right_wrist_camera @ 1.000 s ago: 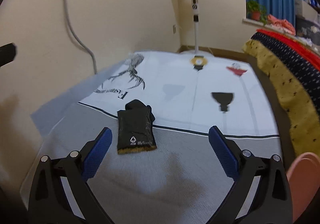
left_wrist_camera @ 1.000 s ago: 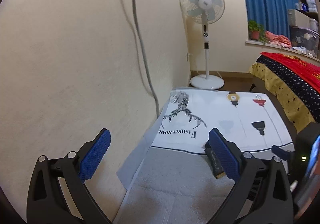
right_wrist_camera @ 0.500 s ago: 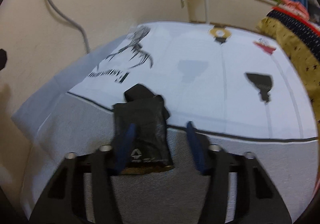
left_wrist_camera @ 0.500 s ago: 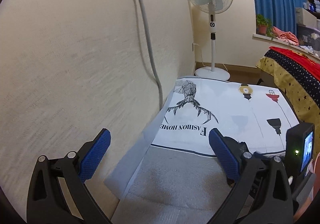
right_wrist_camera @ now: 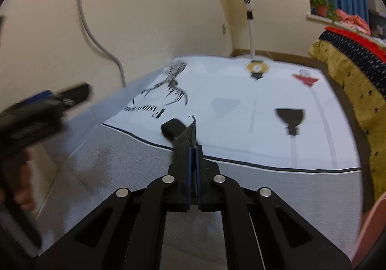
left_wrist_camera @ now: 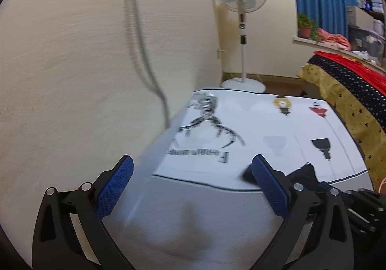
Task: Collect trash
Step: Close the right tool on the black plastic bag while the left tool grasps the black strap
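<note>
A black snack wrapper [right_wrist_camera: 182, 136] is pinched on edge between the blue pads of my right gripper [right_wrist_camera: 193, 149], lifted a little above the grey mat. In the left wrist view a dark corner of the wrapper [left_wrist_camera: 247, 176] shows beside the right pad, with the right gripper's black body behind it. My left gripper [left_wrist_camera: 193, 183] is open and empty, hovering over the grey mat near the wall; it shows blurred at the left of the right wrist view [right_wrist_camera: 36, 113].
A white printed sheet [right_wrist_camera: 241, 106] covers the far part of the low table. A standing fan [left_wrist_camera: 241, 4] is at the back, a grey cable [right_wrist_camera: 86, 24] hangs on the wall at left, and a bed with a yellow and red cover [left_wrist_camera: 349, 101] is at right.
My right gripper closed on the wrapper and lifted it off the mat. My left gripper swung right, toward the table's middle.
</note>
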Action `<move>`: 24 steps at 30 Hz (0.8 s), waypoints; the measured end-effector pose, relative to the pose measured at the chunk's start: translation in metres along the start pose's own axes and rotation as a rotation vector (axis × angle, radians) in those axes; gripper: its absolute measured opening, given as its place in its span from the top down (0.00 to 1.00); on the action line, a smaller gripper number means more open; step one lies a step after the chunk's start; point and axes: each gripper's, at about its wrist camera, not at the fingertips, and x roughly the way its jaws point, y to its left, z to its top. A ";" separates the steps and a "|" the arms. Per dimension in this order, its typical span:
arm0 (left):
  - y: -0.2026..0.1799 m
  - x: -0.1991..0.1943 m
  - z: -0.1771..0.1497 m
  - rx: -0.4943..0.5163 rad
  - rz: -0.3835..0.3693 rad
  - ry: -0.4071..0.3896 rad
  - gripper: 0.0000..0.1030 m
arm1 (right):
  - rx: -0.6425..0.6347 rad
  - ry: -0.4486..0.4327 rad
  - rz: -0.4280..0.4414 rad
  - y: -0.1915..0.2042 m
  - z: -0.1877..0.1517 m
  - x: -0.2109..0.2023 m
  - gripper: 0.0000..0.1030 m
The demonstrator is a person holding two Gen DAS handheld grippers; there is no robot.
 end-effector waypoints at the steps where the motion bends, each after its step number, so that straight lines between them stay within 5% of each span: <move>1: -0.007 0.005 -0.001 0.001 -0.022 -0.007 0.07 | -0.006 -0.009 -0.016 -0.003 0.000 -0.006 0.99; 10: -0.060 0.064 -0.019 0.026 -0.098 0.028 0.07 | 0.022 -0.031 -0.108 -0.054 0.000 -0.042 0.99; 18: -0.091 0.098 -0.023 0.080 -0.111 0.163 0.08 | 0.042 -0.043 -0.114 -0.069 0.000 -0.049 0.99; 21: -0.095 0.103 -0.025 0.101 -0.116 0.196 0.24 | 0.044 -0.045 -0.113 -0.068 -0.001 -0.049 0.99; 24: -0.091 0.111 -0.029 0.069 -0.155 0.254 0.57 | 0.045 -0.049 -0.107 -0.067 0.000 -0.051 0.99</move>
